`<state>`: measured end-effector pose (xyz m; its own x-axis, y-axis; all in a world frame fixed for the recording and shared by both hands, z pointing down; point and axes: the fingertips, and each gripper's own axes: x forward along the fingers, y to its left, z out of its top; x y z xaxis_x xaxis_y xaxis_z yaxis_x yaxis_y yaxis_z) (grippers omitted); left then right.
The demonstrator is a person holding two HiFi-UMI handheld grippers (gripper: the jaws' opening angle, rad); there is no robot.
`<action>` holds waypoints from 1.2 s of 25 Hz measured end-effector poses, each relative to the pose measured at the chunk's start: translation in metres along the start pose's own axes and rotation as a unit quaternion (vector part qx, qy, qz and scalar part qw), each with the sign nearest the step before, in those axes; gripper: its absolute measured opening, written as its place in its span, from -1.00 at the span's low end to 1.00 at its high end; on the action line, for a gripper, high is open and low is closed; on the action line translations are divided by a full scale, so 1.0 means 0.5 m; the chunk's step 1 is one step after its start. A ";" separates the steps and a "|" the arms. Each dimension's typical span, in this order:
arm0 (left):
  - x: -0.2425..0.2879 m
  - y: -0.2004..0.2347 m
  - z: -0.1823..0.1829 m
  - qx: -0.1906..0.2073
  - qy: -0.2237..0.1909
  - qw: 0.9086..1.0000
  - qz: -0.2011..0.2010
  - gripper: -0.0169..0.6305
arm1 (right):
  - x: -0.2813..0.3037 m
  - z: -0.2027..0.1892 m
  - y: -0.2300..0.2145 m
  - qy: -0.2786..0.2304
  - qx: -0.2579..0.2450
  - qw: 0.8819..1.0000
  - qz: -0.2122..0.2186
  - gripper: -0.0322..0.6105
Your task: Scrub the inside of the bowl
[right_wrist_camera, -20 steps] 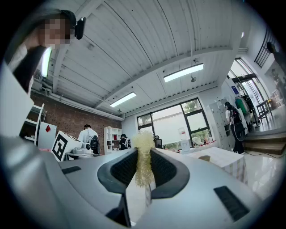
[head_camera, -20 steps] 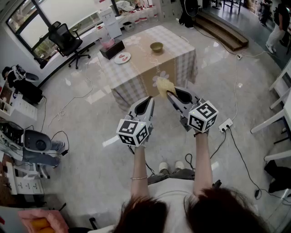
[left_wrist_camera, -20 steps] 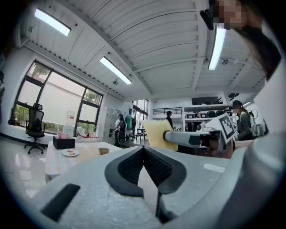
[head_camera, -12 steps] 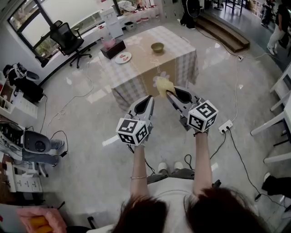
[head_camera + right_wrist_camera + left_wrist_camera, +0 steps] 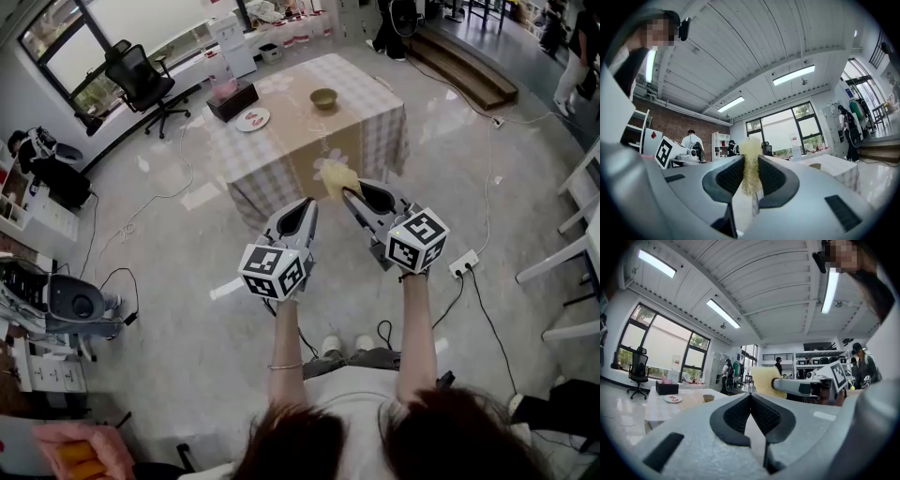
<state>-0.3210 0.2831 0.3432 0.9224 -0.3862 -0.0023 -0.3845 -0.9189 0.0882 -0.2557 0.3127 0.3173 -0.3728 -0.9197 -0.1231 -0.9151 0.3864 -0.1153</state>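
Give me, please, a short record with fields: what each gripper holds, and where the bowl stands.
left gripper: shut, empty
right gripper: shut on yellow sponge
bowl: on table, ahead of both grippers, not touched
plate: on table, left of bowl in head view
scrubbing: not yet begun

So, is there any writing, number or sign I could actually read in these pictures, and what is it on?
No words or numbers can be read anywhere.
left gripper: its cube shows black-and-white square patterns, not letters.
right gripper: its cube shows the same kind of pattern, no letters.
sponge: plain yellow, no print.
white stand by the window: a small reddish mark, too small to read.
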 end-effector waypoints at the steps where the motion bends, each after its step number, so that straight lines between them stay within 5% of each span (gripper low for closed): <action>1: 0.005 -0.003 -0.002 -0.001 0.000 1.000 0.001 -0.91 | -0.003 -0.001 -0.004 0.001 0.000 1.000 0.001 -0.66; 12: 0.045 -0.058 -0.021 0.000 0.017 1.000 0.017 -0.91 | -0.052 -0.006 -0.061 -0.003 0.023 1.000 0.015 -0.66; 30: 0.230 0.104 -0.031 -0.012 0.026 1.000 -0.011 -0.91 | 0.097 -0.044 -0.237 0.009 0.032 0.999 -0.017 -0.66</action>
<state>-0.2344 0.1919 0.3631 0.9313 -0.3611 0.0477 -0.3642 -0.9245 0.1121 -0.1686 0.2208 0.3466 -0.3441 -0.9335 -0.1005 -0.9159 0.3573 -0.1830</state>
